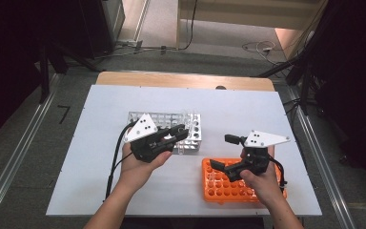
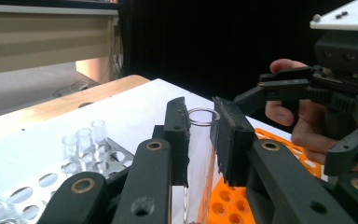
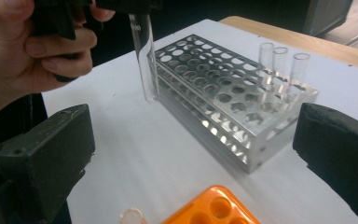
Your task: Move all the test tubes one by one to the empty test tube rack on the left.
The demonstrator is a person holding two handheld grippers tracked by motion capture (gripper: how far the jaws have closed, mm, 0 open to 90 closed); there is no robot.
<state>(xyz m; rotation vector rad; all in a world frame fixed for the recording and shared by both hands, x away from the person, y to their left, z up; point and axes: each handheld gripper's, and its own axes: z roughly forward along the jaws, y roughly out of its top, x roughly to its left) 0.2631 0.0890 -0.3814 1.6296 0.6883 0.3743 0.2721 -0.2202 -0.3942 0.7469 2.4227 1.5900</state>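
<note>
Left claw (image 1: 176, 135) is clamped on a clear glass test tube (image 2: 199, 154). In the left gripper view both pads press the tube just below its open rim, and the tube hangs upright between them. In the right gripper view the tube (image 3: 143, 56) hangs off the surface, its rounded bottom just beside the near end of the clear rack (image 3: 223, 100), at about 11 o'clock in that frame. I cannot tell whether it touches the rack wall.

Right claw (image 1: 222, 153) is apart, jaws wide with nothing between them. In the right gripper view its two black pads sit at the far left and far right edges.

In the high view the clear rack (image 1: 169, 125) is near the centre of the white surface (image 1: 100, 157), and the left claw is over its 6 o'clock edge. The orange rack (image 1: 226, 188) is at about 5 o'clock from the clear one, apart from it, under the right hand (image 1: 262, 183). The left hand (image 1: 140, 167) comes in from 6 o'clock.

Three more clear tubes (image 3: 279, 63) stand upright side by side at the far end of the clear rack. One tube rim (image 3: 133, 217) shows at 6 o'clock in the right gripper view, beside the orange rack's corner (image 3: 214, 210).
</note>
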